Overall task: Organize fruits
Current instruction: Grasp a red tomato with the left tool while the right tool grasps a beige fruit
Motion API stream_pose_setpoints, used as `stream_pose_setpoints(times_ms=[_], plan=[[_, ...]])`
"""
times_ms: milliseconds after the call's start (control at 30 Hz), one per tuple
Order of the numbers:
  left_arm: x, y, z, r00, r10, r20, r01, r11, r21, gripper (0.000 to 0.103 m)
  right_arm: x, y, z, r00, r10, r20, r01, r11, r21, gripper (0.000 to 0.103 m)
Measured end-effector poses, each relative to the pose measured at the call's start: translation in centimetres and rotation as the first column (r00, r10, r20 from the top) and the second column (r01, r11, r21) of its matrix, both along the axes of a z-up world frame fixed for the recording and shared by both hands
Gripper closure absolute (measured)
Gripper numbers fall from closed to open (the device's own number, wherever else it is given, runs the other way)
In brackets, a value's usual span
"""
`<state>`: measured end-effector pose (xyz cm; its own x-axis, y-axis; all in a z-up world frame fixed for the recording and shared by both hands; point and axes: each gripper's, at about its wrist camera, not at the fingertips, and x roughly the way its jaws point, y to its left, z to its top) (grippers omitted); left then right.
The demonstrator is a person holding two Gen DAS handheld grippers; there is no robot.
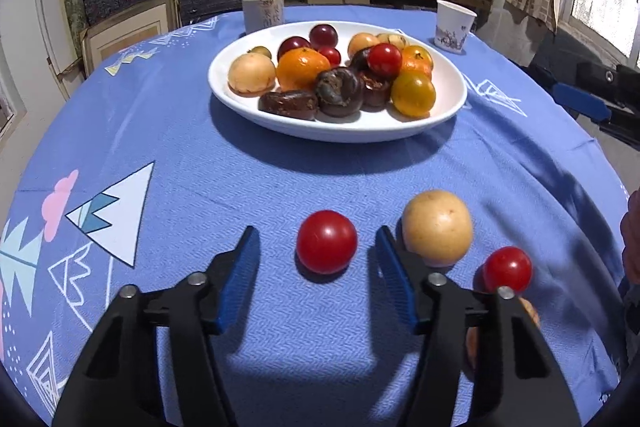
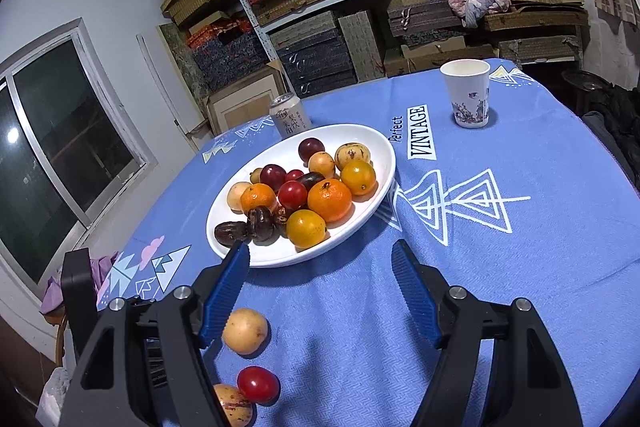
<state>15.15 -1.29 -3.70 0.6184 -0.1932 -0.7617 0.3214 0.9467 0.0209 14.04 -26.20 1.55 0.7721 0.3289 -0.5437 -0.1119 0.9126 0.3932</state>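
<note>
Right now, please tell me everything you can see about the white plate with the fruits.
The plate is white, oval and shallow, glossy like ceramic. It sits flat on the blue cloth, in front of the can. It holds a pile of fruits: oranges, red tomatoes, yellow ones, pale round fruits and dark wrinkled ones. Neither hand-held gripper touches it.

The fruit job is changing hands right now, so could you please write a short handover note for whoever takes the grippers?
Left gripper: open, a red cherry tomato on the cloth between its fingers, pads not touching.
Right gripper: open, empty, hovering near the white plate.
Done: most fruit is piled on the plate.
Left: the tomato, a pale yellow fruit, a second cherry tomato and a speckled fruit lie loose on the blue tablecloth.
</note>
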Motion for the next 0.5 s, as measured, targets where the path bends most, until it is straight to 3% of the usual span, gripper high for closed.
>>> stream_pose_setpoints(times_ms=[500], plan=[[0.48,-0.94,-0.43,1.0,0.012,-0.012,-0.012,0.999,0.047,0.073,0.2,0.84,-0.46,1.0,0.01,-0.024,-0.01,1.0,-0.026,0.029]])
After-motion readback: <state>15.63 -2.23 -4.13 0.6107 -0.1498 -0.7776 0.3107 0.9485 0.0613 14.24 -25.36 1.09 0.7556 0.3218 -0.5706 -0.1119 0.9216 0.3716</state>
